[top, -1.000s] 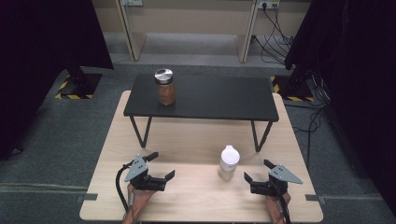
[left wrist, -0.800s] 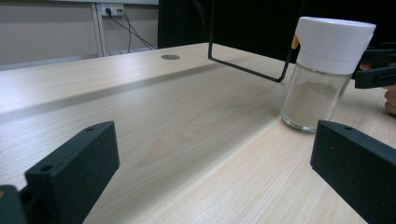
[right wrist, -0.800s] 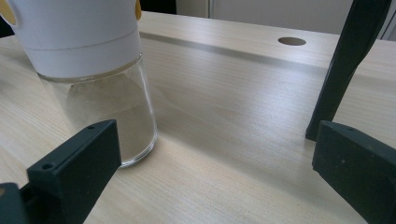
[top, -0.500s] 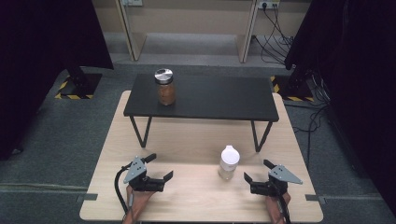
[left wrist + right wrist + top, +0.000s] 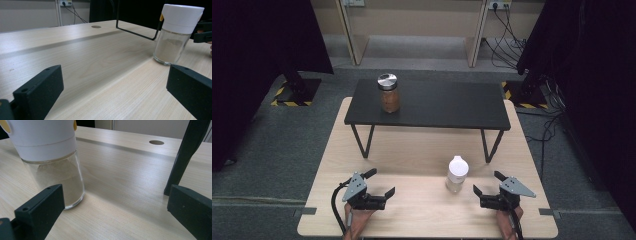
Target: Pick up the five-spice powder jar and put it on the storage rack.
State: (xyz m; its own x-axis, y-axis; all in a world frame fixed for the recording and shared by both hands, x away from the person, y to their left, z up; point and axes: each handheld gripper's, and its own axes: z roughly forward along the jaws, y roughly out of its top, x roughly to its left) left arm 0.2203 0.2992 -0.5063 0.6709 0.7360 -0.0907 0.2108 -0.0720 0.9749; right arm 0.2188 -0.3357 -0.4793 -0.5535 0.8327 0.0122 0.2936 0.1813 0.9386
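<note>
A glass shaker jar with a white cap stands on the wooden table, pale powder inside. My left gripper rests near the front edge, open and empty, well to the jar's left. My right gripper is open too, just right of the jar and not touching it. In the left gripper view the shaker jar stands far right beyond the open gripper. In the right gripper view the shaker jar stands close behind the left jaw of the open gripper.
A low black shelf on thin metal legs spans the table's far half, and a silver-lidded jar of brown contents stands at its left end. One shelf leg rises close to my right gripper. Grey carpet and cables surround the table.
</note>
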